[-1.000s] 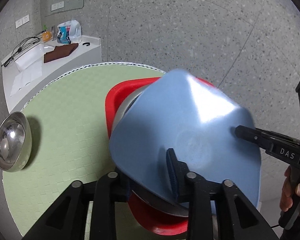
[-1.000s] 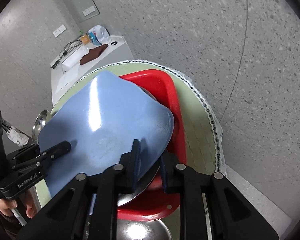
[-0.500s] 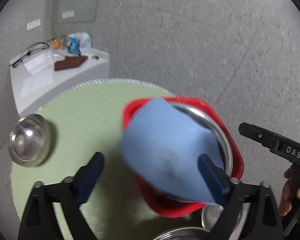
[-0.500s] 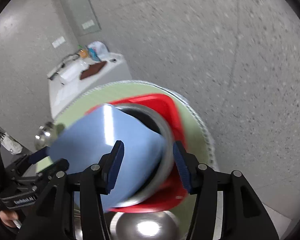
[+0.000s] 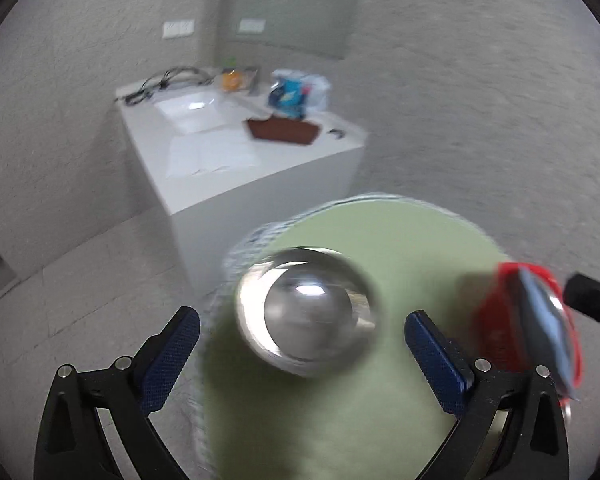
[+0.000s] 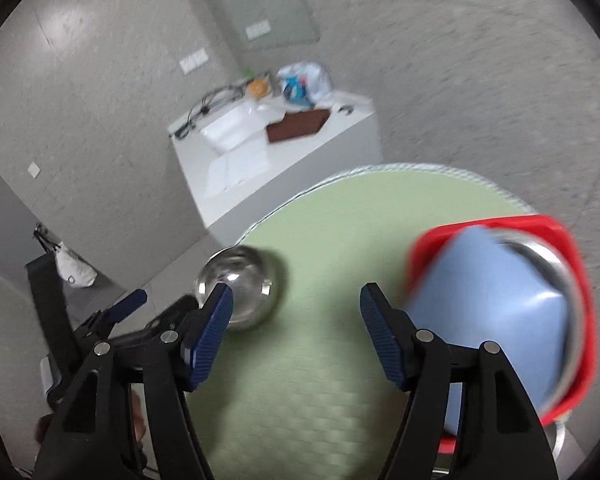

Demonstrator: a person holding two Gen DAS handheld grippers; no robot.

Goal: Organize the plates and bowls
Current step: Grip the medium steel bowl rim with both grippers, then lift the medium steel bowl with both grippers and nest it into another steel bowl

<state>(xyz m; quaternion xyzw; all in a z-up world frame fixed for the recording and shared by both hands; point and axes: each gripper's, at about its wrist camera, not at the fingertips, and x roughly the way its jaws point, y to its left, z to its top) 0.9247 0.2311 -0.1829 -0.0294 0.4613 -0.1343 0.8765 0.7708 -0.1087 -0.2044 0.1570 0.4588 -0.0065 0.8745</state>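
On the round green-covered counter, largest item first: red tray at the right edge, holding a blue plate that lies tilted over a steel dish whose rim shows behind it. Steel bowl sits alone at the counter's left edge, well apart from the tray.

View differences: right wrist view shows the blue plate's broad face and most of the tray; left wrist view catches tray and plate only edge-on at far right, smeared. Left wrist view puts the steel bowl central, seen between its own fingers; right wrist view shows it smaller, partly behind one blue pad. White side cabinet with clutter appears in both.

Hard to read: both frames motion-blurred; items on the cabinet not identifiable; tray's lower part cut off by a finger.

Left claw: spread very wide, nothing between the pads, touching nothing. Right claw: jaws opening, partly spread, nothing held; bare counter cloth shows in the gap.
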